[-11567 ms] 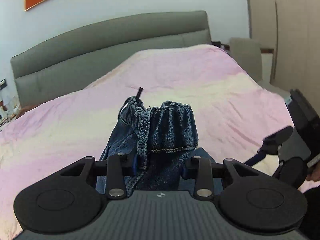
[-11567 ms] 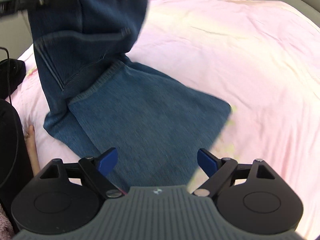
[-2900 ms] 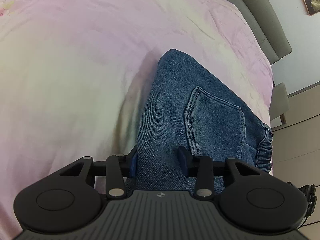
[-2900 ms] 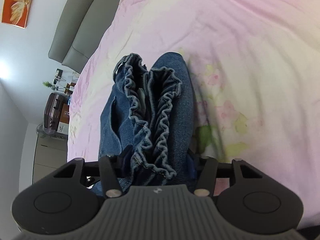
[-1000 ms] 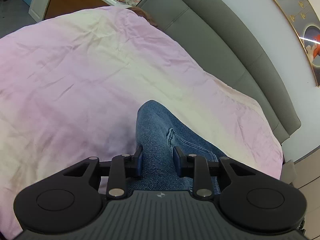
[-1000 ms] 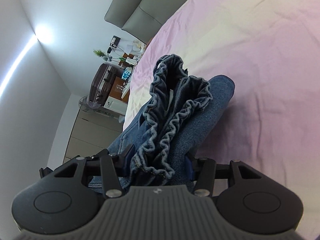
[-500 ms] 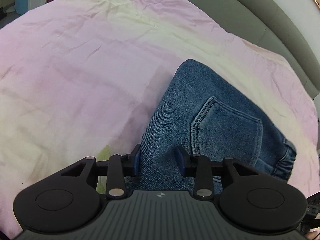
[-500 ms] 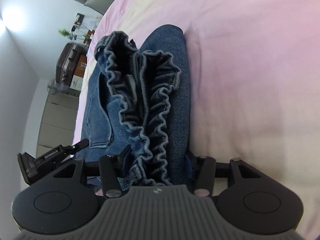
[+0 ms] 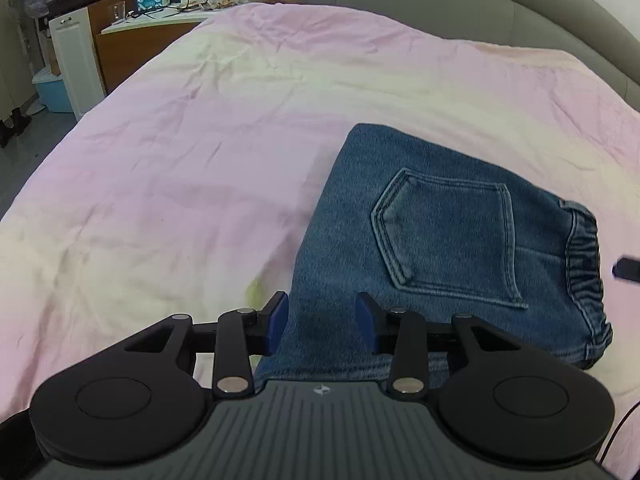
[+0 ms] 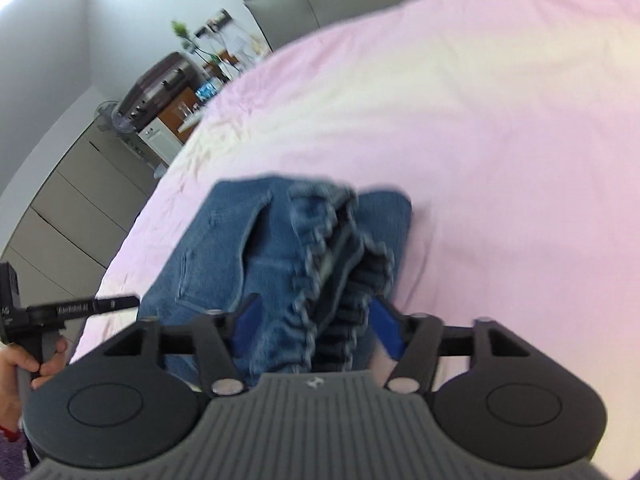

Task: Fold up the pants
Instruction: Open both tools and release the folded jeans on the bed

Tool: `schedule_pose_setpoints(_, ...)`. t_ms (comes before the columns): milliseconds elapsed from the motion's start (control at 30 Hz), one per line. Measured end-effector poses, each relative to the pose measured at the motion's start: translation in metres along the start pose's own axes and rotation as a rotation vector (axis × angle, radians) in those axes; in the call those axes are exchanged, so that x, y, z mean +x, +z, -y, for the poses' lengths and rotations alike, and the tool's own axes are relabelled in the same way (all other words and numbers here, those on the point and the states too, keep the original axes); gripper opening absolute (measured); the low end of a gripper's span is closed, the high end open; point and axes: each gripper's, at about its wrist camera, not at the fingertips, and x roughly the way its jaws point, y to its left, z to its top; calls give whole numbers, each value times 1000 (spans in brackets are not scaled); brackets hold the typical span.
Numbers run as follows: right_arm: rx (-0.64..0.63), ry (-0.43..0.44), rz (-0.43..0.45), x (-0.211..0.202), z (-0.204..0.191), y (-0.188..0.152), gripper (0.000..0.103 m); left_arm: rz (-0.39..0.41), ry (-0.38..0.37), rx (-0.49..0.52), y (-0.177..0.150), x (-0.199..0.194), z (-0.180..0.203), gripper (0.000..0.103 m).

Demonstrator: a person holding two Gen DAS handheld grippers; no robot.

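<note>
The folded blue jeans (image 9: 440,240) lie flat on the pink bed cover (image 9: 200,160), back pocket (image 9: 444,224) up and the gathered waistband (image 9: 584,264) at the right. My left gripper (image 9: 322,320) straddles the near left corner; its jaws are opening and the pads stand off the denim. In the blurred right wrist view the jeans (image 10: 240,248) show their waistband (image 10: 340,248) between the blue pads of my right gripper (image 10: 316,326). That gripper is open, with a strip of bed showing beside its right pad. A finger (image 10: 100,305) of the left gripper reaches the jeans' left edge.
A padded grey headboard (image 9: 480,0) runs behind the bed. Beyond the bed's left side stand a wooden cabinet (image 9: 120,40) with clutter on top, a blue bin (image 9: 52,92), a dark suitcase (image 10: 160,80) and grey wardrobe doors (image 10: 60,208). A hand (image 10: 36,360) holds the left gripper's handle.
The jeans have settled flat on the bed. The left jaws have spread apart off the denim. The right gripper has rolled and drawn back, and its pads now show beside the waistband.
</note>
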Motion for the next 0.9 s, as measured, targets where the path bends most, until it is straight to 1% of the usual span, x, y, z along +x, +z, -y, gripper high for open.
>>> schedule_pose_setpoints(100,11,-17,18,10,-3,21,49,-39,13,2,-9,3,-4,45)
schedule_pose_setpoints(167,26,-33,8,26,-4,35,50,-65,33,-10,-14,9,-9,41)
schedule_pose_setpoints(200,29,-48,-5,35,-4,38,44,-80,29,-19,-17,12,-12,39)
schedule_pose_setpoints(233,24,-60,-18,42,-4,40,19,-86,23,-26,-18,16,-15,37)
schedule_pose_setpoints(267,12,-94,-34,50,-3,41,12,-95,22,-37,-19,19,-17,36)
schedule_pose_setpoints(333,14,-141,-58,64,6,40,10,-133,24,-47,-21,27,-21,34)
schedule_pose_setpoints(400,17,-148,-80,73,15,38,10,-166,29,-43,-20,36,-20,34)
schedule_pose_setpoints(467,-19,-163,-97,82,16,36,10,-190,40,-52,-19,47,-20,35)
schedule_pose_setpoints(567,-29,-174,-120,95,18,40,10,-211,73,-41,-19,61,-14,35)
schedule_pose_setpoints(667,-35,-184,-138,98,16,44,10,-211,106,-19,-18,58,-5,35)
schedule_pose_setpoints(733,-37,-181,-151,94,15,46,11,-198,120,-5,-16,49,-2,39)
schedule_pose_setpoints(767,-34,-175,-152,91,13,47,13,-191,127,4,-15,43,0,40)
schedule_pose_setpoints(833,-40,-171,-141,78,9,49,24,-180,149,40,-14,27,7,40)
schedule_pose_setpoints(867,-53,-166,-129,68,5,49,26,-175,164,64,-13,18,11,40)
schedule_pose_setpoints(900,-70,-163,-119,59,1,50,30,-168,177,89,-13,8,15,40)
